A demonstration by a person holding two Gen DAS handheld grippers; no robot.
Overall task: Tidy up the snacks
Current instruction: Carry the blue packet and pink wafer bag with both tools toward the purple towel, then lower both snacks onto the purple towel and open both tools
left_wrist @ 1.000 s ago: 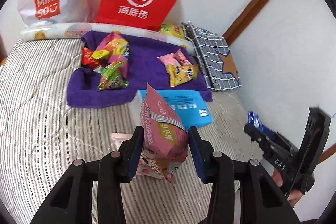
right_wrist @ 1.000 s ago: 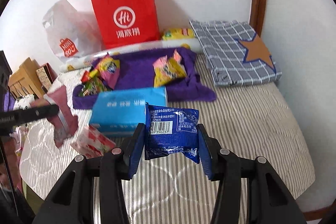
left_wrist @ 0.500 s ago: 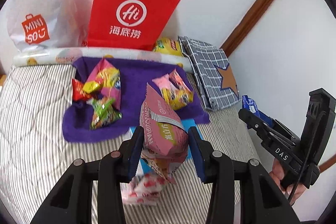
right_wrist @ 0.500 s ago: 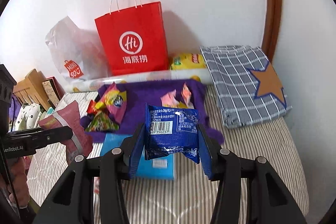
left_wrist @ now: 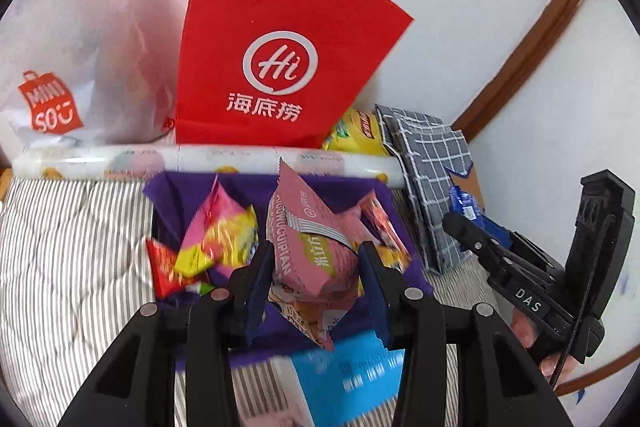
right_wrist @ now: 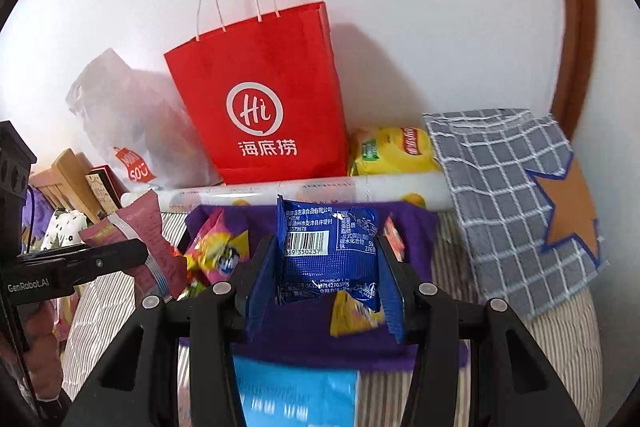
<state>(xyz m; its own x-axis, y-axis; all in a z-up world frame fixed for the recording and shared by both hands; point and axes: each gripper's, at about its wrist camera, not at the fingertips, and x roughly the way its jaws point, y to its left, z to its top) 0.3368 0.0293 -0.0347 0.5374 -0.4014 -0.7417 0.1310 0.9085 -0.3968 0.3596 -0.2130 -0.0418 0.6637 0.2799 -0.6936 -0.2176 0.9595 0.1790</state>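
Left wrist view: our left hand-held gripper point(left_wrist: 316, 267) is clenched on the pink pack point(left_wrist: 310, 247), held up above the purple cloth point(left_wrist: 176, 187) on the bed point(left_wrist: 60, 247). Snacks already lie on the cloth: a pink-yellow heap point(left_wrist: 216, 231) to the left, more wrappers point(left_wrist: 380, 223) to the right. Red bag point(left_wrist: 276, 67) stands at the far edge w/ a white bag point(left_wrist: 80, 67) left of it. Right hand-held gripper point(left_wrist: 476, 235) shows at the right w/ a bit of blue in it.

Right wrist view: right hand-held gripper point(right_wrist: 328, 263) is clenched on the blue pack point(right_wrist: 328, 251), barcode side toward us, also above the cloth point(right_wrist: 416, 227). Yellow pack point(right_wrist: 352, 315) lies just under it. Blue box point(right_wrist: 296, 399) is near us, blurred. Left hand-held gripper point(right_wrist: 132, 255) w/ the pink pack point(right_wrist: 140, 239) sits at the left.

Risks, as we judge them: both packs are pinched by the sides only, so a puffy pack could slip or burst if we squeeze harder. Dropping from this height, either may bounce off the heaps & land on the bed, or mix w/ the wrong pile. Both hand-held grippers aim at the same cloth, so they could bump if we go in together.
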